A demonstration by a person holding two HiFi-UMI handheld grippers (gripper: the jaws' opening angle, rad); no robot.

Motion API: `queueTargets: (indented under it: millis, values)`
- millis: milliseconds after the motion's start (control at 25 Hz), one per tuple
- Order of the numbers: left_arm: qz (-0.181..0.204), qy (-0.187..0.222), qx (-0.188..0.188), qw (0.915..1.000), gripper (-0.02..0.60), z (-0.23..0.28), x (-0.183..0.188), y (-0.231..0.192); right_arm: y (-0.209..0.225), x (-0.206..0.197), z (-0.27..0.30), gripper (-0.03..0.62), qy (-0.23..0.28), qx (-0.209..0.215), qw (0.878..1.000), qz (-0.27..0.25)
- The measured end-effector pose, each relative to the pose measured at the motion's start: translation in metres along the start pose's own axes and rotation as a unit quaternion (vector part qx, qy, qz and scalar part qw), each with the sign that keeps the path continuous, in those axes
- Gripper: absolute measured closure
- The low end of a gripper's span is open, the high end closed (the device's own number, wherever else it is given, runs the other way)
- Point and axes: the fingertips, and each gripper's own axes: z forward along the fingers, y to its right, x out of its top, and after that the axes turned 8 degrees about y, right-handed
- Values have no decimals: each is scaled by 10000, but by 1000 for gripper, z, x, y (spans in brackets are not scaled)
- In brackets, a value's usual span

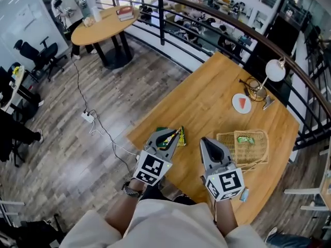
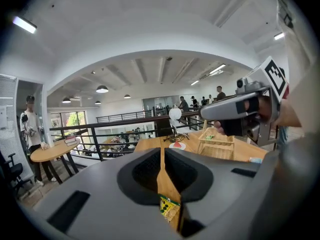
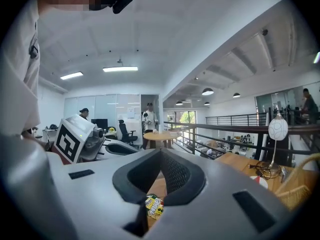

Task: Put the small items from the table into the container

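At table [image 1: 207, 102] edge, green snack packet [image 1: 180, 137]

Green-yellow snack packet [image 1: 180, 138]: mostly hidden behind left hand-held gripper [image 1: 172, 135], edge showing at 3 o'clock. Green item [image 1: 245, 139] in woven wicker basket [image 1: 261, 156]: too small to identify.

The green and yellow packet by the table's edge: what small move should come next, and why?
Probably open the left gripper: its jaws are together and empty, and the packet lies close to their tips, not yet in the basket.
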Motion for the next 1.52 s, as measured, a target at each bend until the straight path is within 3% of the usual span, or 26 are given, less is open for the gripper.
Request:
queueTargets:
  millis: [560, 720, 1520]
  values:
    - [-55, -460, -686, 9966, 542, 11, -78, -35, -15, -66, 62, 580, -432, -367, 9979, 297]
    - [-39, -727, -925, 9930, 492, 17, -105, -38, -12, -82, 74, 580, -545, -480, 9965, 422]
    - [-102, -1626, -1737, 9712, 440, 56, -204, -46, 10, -178, 100, 580, -1378, -988, 9811, 932]
